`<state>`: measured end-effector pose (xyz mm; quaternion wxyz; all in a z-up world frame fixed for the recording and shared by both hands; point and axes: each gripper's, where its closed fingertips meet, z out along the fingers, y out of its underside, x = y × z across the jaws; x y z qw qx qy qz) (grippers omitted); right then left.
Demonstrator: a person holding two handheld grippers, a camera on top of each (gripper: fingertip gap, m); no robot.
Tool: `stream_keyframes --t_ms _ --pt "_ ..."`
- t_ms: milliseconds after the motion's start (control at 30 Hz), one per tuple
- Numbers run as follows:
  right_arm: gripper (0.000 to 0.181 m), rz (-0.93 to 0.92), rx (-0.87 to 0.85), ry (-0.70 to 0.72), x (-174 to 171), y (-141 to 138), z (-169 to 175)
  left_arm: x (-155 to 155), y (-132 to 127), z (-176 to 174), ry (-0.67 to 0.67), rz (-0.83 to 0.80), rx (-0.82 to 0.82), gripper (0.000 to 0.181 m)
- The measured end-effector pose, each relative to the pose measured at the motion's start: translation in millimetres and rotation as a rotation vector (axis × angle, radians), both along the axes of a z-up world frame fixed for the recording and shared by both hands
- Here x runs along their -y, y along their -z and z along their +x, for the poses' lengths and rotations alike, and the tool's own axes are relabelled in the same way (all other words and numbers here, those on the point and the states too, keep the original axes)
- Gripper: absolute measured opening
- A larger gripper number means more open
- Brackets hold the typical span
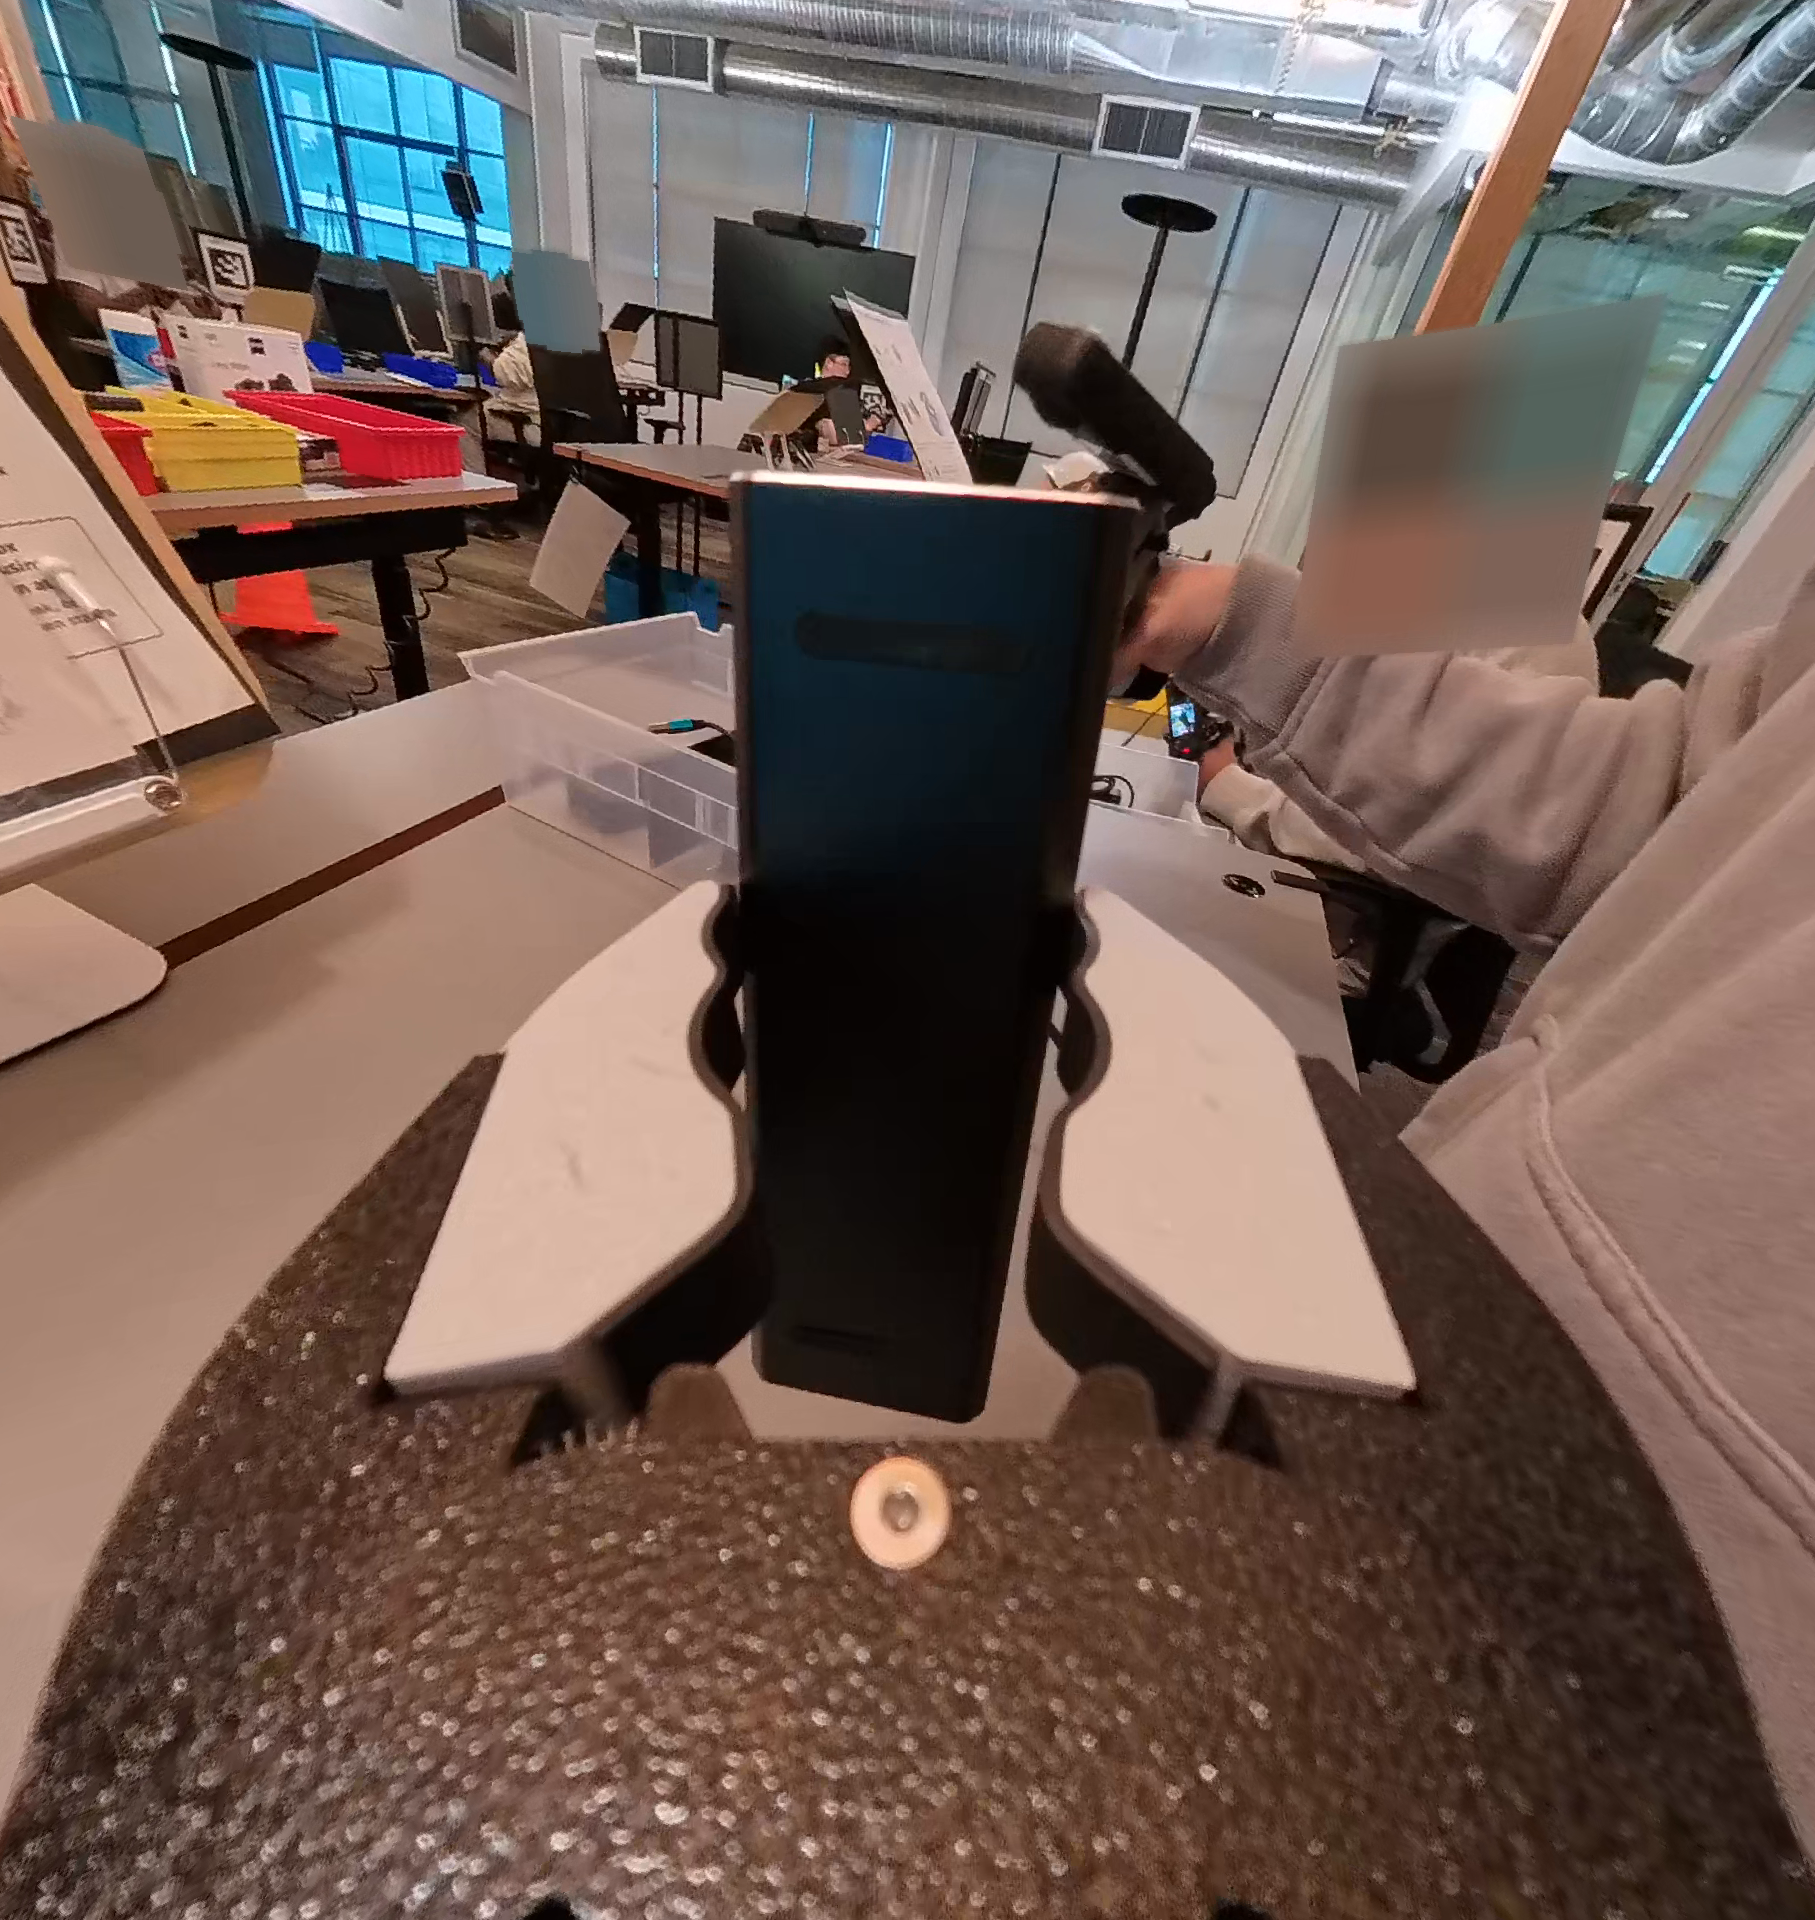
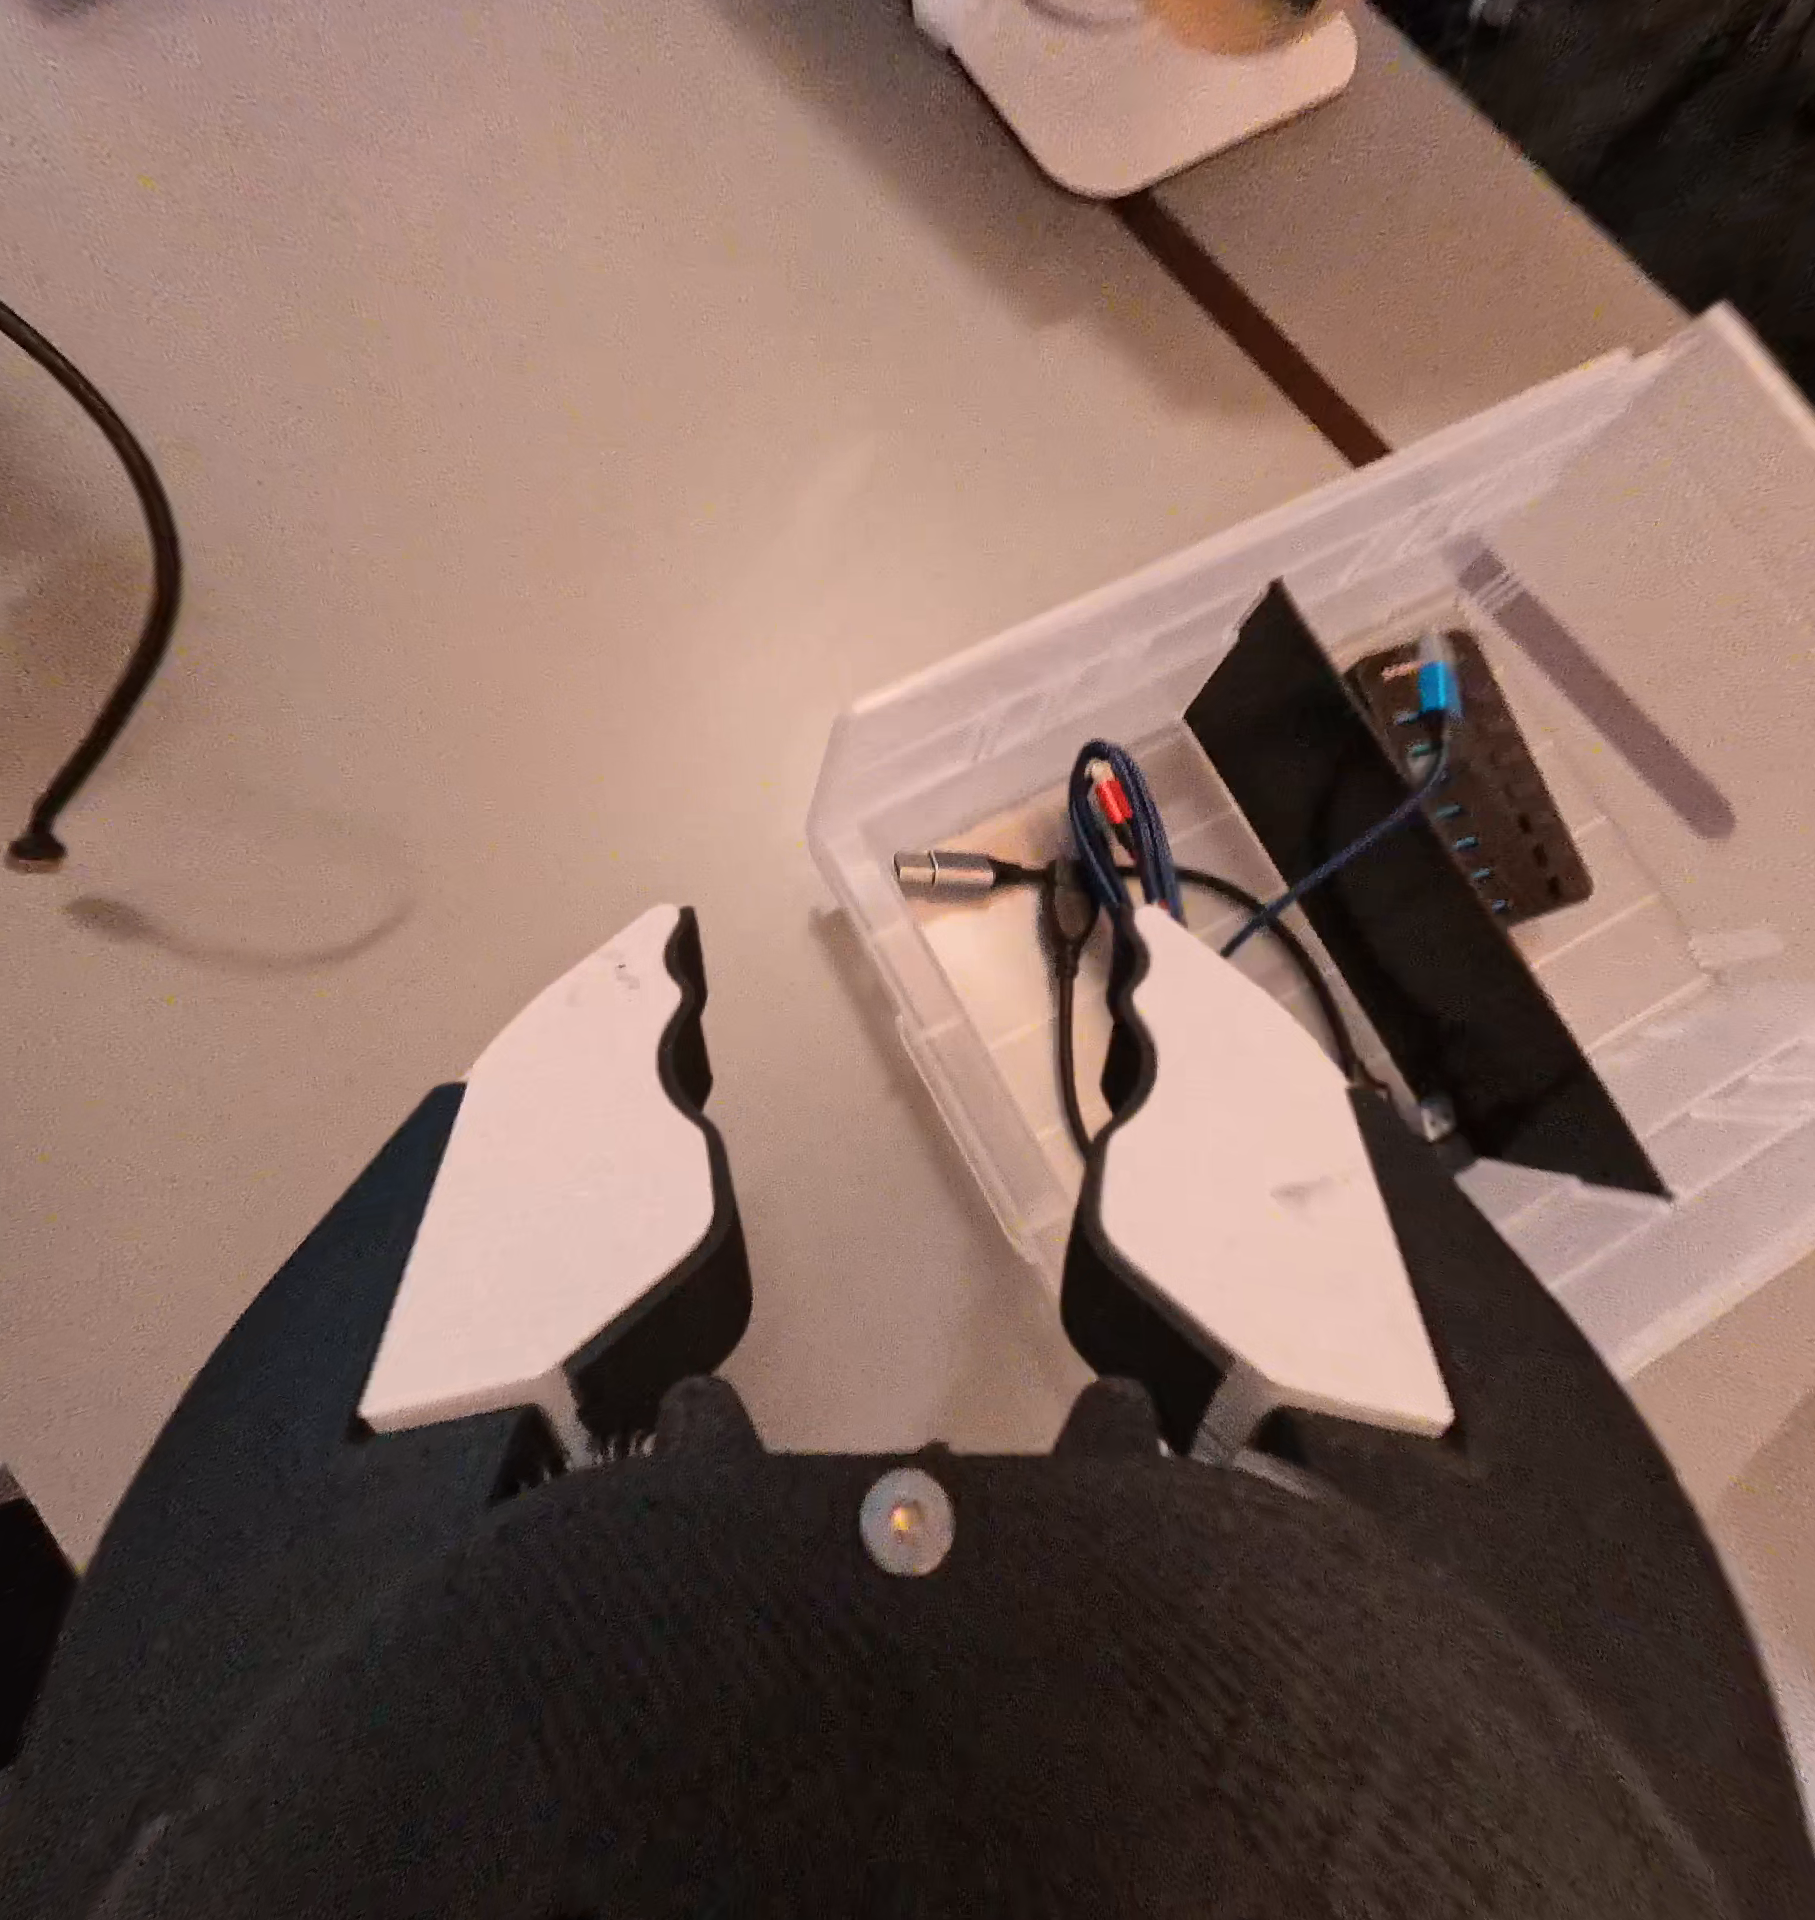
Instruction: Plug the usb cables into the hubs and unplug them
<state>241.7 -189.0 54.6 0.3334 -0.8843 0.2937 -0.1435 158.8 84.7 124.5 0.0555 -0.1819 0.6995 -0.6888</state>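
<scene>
My left gripper (image 1: 903, 914) is shut on a long dark blue USB hub (image 1: 913, 727) and holds it lengthwise above the grey table; no cable shows in it. My right gripper (image 2: 908, 925) is open and empty, above the table at the near corner of a clear divided bin (image 2: 986, 717). One compartment holds a coiled blue braided cable with a red plug (image 2: 1116, 821) and a black cable with a silver plug (image 2: 944, 868). Past a black divider (image 2: 1298, 831), a black hub (image 2: 1485, 790) lies with a light blue plug (image 2: 1435, 686) in one port.
A loose black cable (image 2: 144, 540) curves over the table on the left. A white stand base (image 2: 1142, 94) sits at the far edge, and a sign stand (image 1: 51, 623) is on the left. The clear bin (image 1: 591, 707) is behind the held hub. A person's grey sleeve (image 1: 1505, 779) is on the right.
</scene>
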Motion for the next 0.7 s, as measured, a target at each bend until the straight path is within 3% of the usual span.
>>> stream_keyframes --t_ms 33,167,367,500,700 --pt "0.075 -0.016 -0.018 0.021 2.9 6.5 -1.1 0.9 0.4 -0.3 0.004 0.001 0.0 0.058" --pt "0.064 0.134 -0.049 -0.013 -27.4 8.5 -13.8 0.7 2.5 1.3 0.004 -0.009 -0.007 0.058" --pt "0.058 0.453 0.029 -0.301 -146.1 -47.0 -57.9 2.0 2.9 -2.3 0.039 -0.043 0.031 0.058" --pt "0.047 0.494 0.116 -0.525 -218.0 -72.3 -91.8 7.5 3.2 -8.9 0.073 -0.05 0.063 0.058" --pt "0.028 0.428 0.032 -0.61 -263.8 -50.0 -105.9 11.8 -8.4 -19.2 0.098 -0.095 0.129 0.058"
